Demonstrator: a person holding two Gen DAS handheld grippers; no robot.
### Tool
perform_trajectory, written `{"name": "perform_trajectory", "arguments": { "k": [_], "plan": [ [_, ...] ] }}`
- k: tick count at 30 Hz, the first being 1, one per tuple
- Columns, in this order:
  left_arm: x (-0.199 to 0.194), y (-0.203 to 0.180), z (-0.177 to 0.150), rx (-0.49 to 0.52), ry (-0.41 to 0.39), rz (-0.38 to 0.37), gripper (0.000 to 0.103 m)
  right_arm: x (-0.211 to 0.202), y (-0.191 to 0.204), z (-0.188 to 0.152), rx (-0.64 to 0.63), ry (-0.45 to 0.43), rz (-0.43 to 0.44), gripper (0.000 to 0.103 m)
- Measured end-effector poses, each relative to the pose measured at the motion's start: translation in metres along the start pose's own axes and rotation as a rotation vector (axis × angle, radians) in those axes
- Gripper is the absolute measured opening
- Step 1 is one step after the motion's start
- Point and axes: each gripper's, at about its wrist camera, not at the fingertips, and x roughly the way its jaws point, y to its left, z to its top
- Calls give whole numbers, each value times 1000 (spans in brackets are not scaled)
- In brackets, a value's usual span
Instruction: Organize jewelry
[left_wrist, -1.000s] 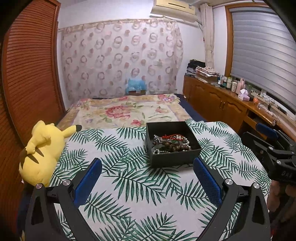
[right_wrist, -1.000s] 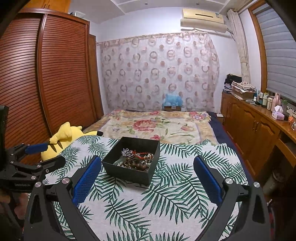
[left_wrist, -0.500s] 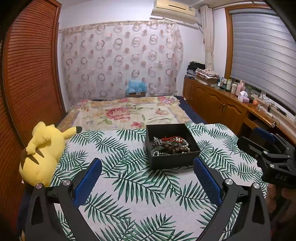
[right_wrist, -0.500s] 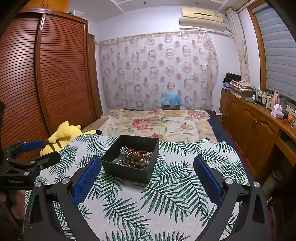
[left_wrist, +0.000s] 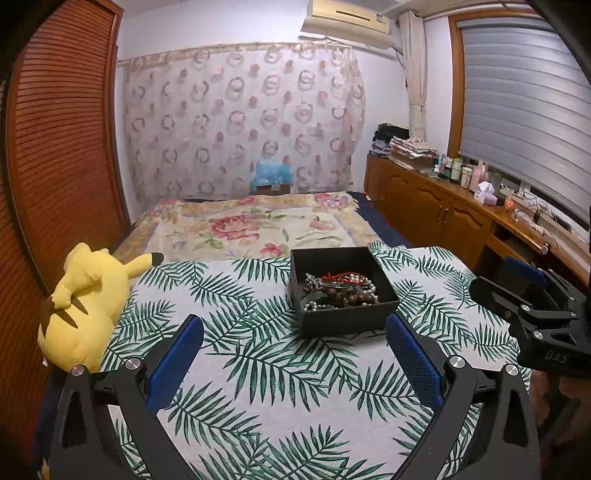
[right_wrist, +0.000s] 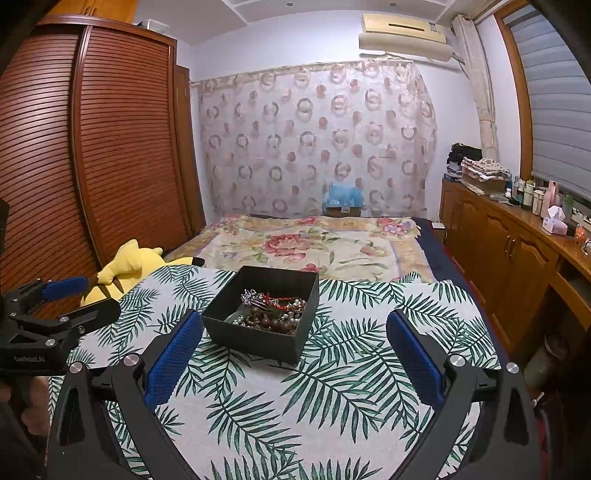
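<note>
A black open box (left_wrist: 345, 317) stands on the palm-leaf cloth (left_wrist: 258, 369); it also shows in the right wrist view (right_wrist: 255, 339). Inside lies a tangle of jewelry (left_wrist: 338, 291): brown bead strands, pearl-like beads, a red cord and a silver piece, also seen from the right (right_wrist: 275, 308). My left gripper (left_wrist: 293, 332) is open and empty, short of the box. My right gripper (right_wrist: 293, 330) is open and empty, with the box between and beyond its fingertips. Each gripper shows at the edge of the other's view, the right (left_wrist: 532, 295) and the left (right_wrist: 62, 299).
A yellow plush toy (left_wrist: 85, 306) lies at the cloth's left edge. A floral bedspread (left_wrist: 255, 229) stretches beyond the box. A slatted wooden wardrobe (right_wrist: 92, 147) stands left. A wooden sideboard (left_wrist: 461, 214) with bottles and a tissue box runs along the right.
Both grippers have drawn back and risen slightly; the box sits a little farther away in each view. Both stay open and empty. The box and jewelry have not moved.
</note>
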Motion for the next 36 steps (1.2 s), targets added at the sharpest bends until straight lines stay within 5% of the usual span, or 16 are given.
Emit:
{"name": "perform_trajectory", "arguments": {
  "k": [36],
  "plan": [
    [1, 2, -3, -4, 4, -5, 95, 2, 0, -3, 4, 3, 1, 100]
  ]
}}
